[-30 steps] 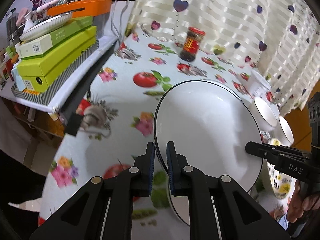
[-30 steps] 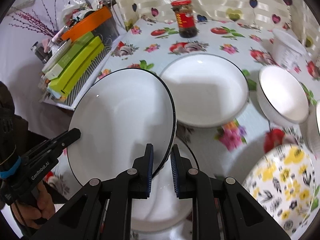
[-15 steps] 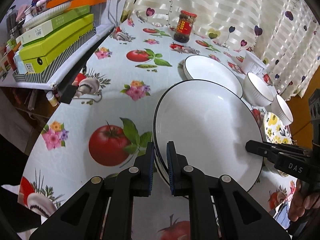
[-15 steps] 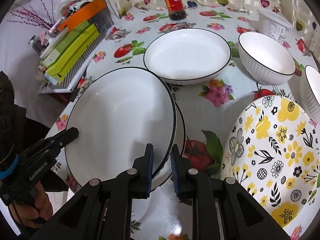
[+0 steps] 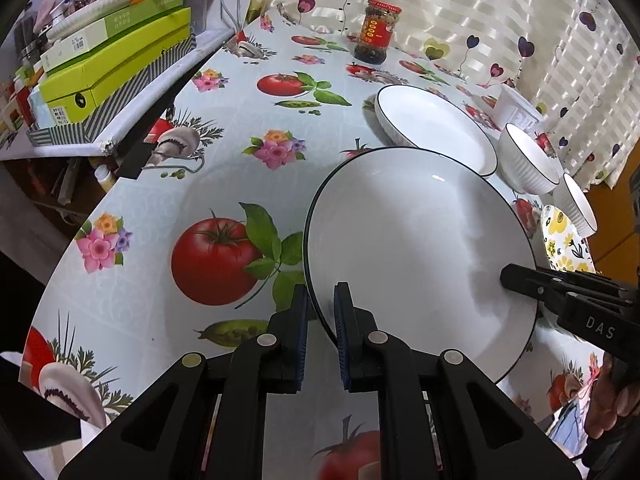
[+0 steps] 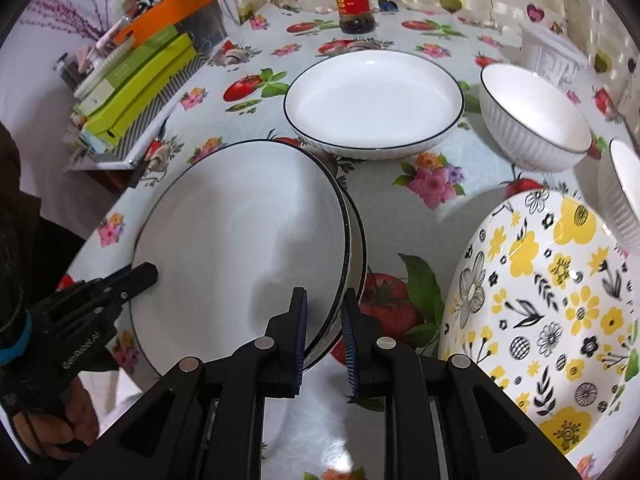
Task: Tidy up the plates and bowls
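Observation:
A white plate with a thin black rim (image 5: 416, 256) (image 6: 240, 252) is held from both sides. My left gripper (image 5: 320, 308) is shut on its left rim. My right gripper (image 6: 323, 312) has its jaws a little parted around the right rim of this plate, which rests on a second like plate (image 6: 358, 248) underneath. A shallow white dish (image 6: 374, 102) (image 5: 434, 130) sits on the table behind. A white ribbed bowl (image 6: 534, 120) (image 5: 528, 160) stands to its right, with another bowl (image 6: 622, 192) (image 5: 580, 204) at the right edge. A yellow flowered plate (image 6: 540, 308) (image 5: 566, 244) lies front right.
A red-labelled jar (image 6: 354, 2) (image 5: 378, 32) stands at the back by the curtain. A white tub (image 6: 554, 56) is back right. Green boxes and an orange tray (image 5: 108, 48) are stacked on a side shelf left of the table (image 5: 216, 168).
Both grippers lowered the black-rimmed plate down and back toward the table's near side, onto the like plate. The right jaws have opened a little.

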